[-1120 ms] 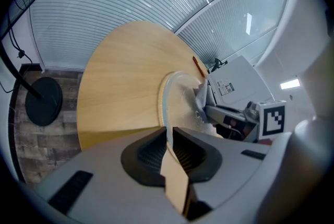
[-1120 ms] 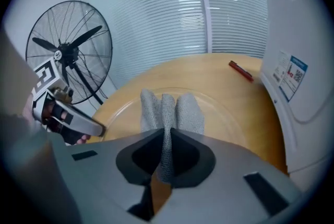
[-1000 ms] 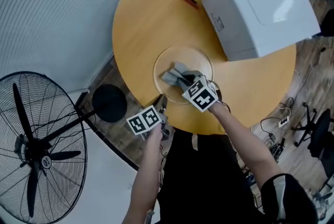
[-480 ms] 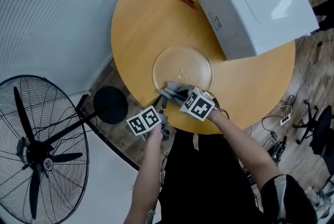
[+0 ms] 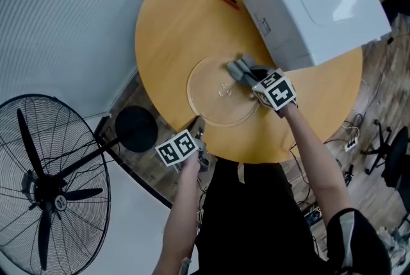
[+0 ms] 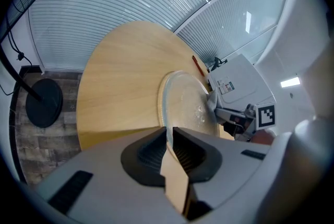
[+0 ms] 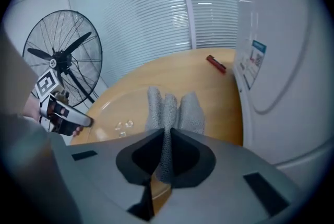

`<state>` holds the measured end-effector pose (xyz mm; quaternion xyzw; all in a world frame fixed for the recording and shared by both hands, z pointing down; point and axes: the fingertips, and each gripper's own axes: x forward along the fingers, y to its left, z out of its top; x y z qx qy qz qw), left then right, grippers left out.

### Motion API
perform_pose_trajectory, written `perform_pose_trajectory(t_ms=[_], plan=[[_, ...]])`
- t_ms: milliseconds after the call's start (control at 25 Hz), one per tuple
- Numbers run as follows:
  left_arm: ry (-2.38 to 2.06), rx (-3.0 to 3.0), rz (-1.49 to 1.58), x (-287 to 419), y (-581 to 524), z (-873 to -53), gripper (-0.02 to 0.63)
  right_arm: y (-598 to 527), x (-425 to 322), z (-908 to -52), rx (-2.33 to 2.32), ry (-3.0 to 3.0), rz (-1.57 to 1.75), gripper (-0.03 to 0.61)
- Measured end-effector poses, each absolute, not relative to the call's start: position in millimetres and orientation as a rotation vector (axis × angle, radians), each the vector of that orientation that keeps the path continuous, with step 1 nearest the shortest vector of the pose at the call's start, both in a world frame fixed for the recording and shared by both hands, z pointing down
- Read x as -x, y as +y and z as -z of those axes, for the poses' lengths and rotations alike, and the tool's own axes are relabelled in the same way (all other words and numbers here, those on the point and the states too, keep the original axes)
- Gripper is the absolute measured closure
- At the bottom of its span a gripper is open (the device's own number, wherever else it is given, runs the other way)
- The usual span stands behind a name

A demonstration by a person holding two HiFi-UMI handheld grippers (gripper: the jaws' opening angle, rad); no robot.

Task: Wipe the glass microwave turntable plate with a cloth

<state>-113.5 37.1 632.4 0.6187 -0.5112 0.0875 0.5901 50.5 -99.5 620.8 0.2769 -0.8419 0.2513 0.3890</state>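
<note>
- Head view: clear round glass turntable plate (image 5: 211, 95) — wiping seemingly mid-course.
- Right gripper (image 5: 252, 77) pinches grey knitted cloth (image 5: 238, 67), 1 o'clock edge.
- Left gripper (image 5: 198, 124) clamps rim — 7 o'clock.

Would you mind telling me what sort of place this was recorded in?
Probably an office or lab room, not a home kitchen: slatted blinds along the wall, a large pedestal fan, and the microwave sitting on a round wooden table.

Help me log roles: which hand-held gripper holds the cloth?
The right hand-held gripper: its jaws are shut on the grey cloth, pressed on the plate near the microwave. The left hand-held gripper clamps the plate's near rim instead.
</note>
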Motion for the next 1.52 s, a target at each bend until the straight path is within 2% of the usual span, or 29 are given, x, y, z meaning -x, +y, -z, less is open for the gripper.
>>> perform_pose_trajectory(t_ms=[280,600,1160,1520], plan=[[-1.193,-1.439,-0.205,113.3,36.8,-632.4,0.58,-102.2,-63.2,-619.2,-0.811,-2.135,-0.613,0.545],[-1.195,-1.445,-0.208,113.7,36.4,-632.6,0.58,-42.5,-48.5,-621.3,-0.79,-2.163,-0.722,0.543],[-1.201,-1.442,-0.204,114.1,35.5,-631.9,0.58,63.7,38.8,-624.9,-0.519,-2.222,-0.765,0.542],[-1.197,-1.445,-0.21,114.5,36.9,-632.0,0.58,31.8,-13.0,-626.3,-0.477,-2.216,-0.779,0.543]])
